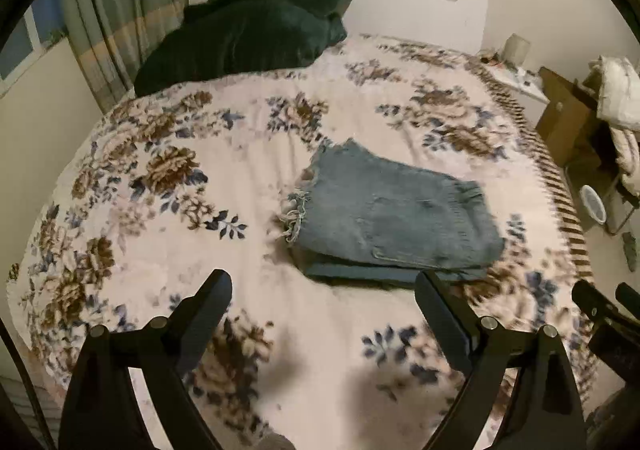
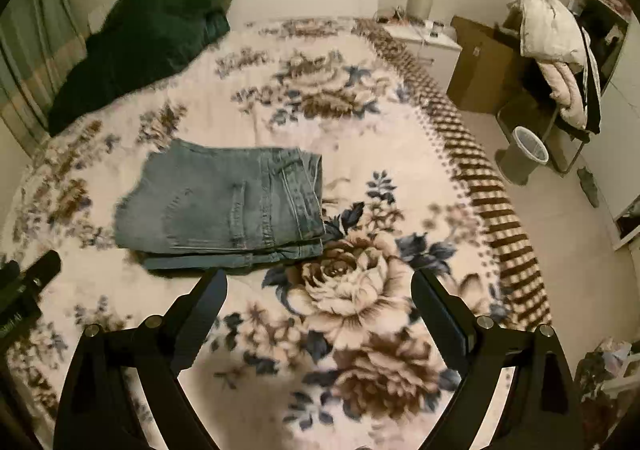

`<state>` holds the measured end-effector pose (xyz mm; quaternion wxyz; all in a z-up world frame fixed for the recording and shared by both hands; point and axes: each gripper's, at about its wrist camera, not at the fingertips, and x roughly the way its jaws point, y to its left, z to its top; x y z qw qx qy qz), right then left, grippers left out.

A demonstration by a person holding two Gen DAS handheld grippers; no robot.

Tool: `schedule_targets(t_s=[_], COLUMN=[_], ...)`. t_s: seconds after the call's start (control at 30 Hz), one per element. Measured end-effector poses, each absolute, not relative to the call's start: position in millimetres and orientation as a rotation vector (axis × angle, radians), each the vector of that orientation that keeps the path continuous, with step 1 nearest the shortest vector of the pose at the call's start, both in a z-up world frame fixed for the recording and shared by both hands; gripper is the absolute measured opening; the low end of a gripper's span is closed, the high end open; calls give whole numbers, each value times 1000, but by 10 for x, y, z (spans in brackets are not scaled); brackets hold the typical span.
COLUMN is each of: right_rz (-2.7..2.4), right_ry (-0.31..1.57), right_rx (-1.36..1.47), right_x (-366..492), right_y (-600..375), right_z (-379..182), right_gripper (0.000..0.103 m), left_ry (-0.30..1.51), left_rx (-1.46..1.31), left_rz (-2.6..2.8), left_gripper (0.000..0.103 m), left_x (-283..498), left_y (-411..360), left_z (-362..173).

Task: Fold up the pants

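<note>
Blue denim pants [image 1: 392, 214] lie folded in a compact stack on the flowered bedspread [image 1: 160, 178], frayed hems to the left, waistband to the right. In the right wrist view the pants [image 2: 224, 202] sit left of centre. My left gripper [image 1: 324, 282] is open and empty, held above the bed just in front of the stack. My right gripper [image 2: 320, 282] is open and empty, in front and to the right of the stack. The right gripper's tip shows at the left wrist view's right edge [image 1: 600, 306]; the left gripper's tip shows at the right wrist view's left edge [image 2: 36, 274].
A dark green blanket [image 1: 248, 26] is bunched at the bed's head, left. Right of the bed stand a white nightstand [image 2: 424, 42], a cardboard box [image 2: 480, 66], a chair piled with clothes [image 2: 560, 62] and a bin [image 2: 524, 154].
</note>
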<state>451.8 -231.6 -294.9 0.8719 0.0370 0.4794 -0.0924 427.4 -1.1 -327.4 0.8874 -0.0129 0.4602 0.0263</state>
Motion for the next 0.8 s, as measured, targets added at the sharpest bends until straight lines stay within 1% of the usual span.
schedule_targets(t_s=[0.23,0.53,0.8], right_rz=[-170,-142,-117], right_ry=[949,853,735], right_rx=[71,-9,-27], right_x=[3579,2064,871], right_y=[-2315,-2169,-1828], right_z=[-1893,-450,718], right_gripper=[95,95,95], left_ry=[905,848,753], left_rx=[-13,-32,-41], left_rz=[51,30,15], left_gripper=[94,94,94], left_x=[3343,2064,1307], left_y=[-101,-83,117], left_z=[-2334,-1154,-361])
